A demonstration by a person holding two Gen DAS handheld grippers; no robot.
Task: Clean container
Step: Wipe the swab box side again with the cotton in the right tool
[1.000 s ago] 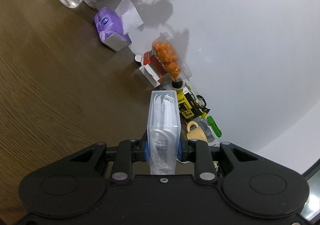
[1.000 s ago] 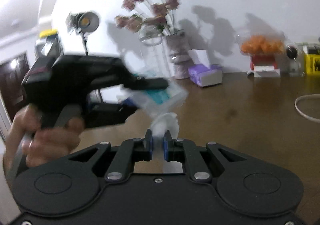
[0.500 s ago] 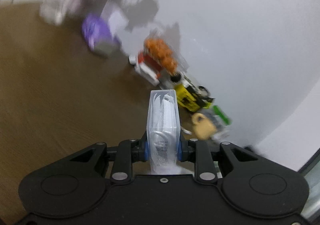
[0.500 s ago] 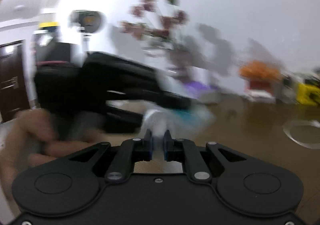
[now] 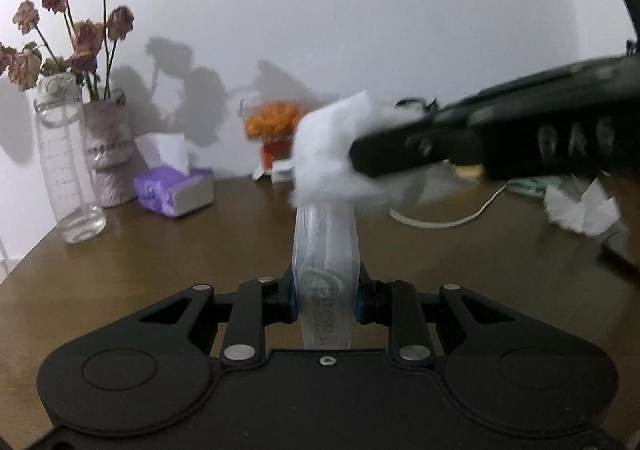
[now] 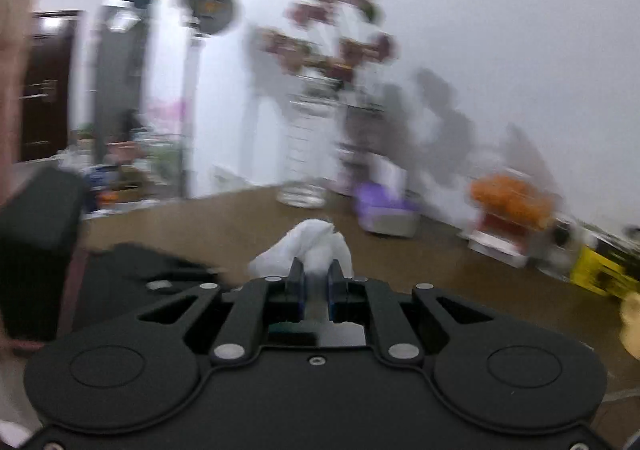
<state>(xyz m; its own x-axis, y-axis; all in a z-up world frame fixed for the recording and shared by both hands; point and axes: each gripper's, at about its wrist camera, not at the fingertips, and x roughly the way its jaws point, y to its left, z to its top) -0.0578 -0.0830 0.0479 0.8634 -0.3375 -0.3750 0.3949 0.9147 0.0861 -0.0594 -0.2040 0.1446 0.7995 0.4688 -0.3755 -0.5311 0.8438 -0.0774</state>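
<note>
Looks like someone's home, a lived-in room: brown wooden table (image 5: 168, 250) ahead of the fingers with dried roses in a vase (image 5: 107, 154), purple tissue box (image 5: 173, 190), water bottle (image 5: 68, 166), dark door (image 6: 44, 86) far left.

Vase (image 5: 107, 148), water bottle (image 5: 66, 166), tissue box (image 5: 174, 190) on table (image 5: 160, 250).
</note>
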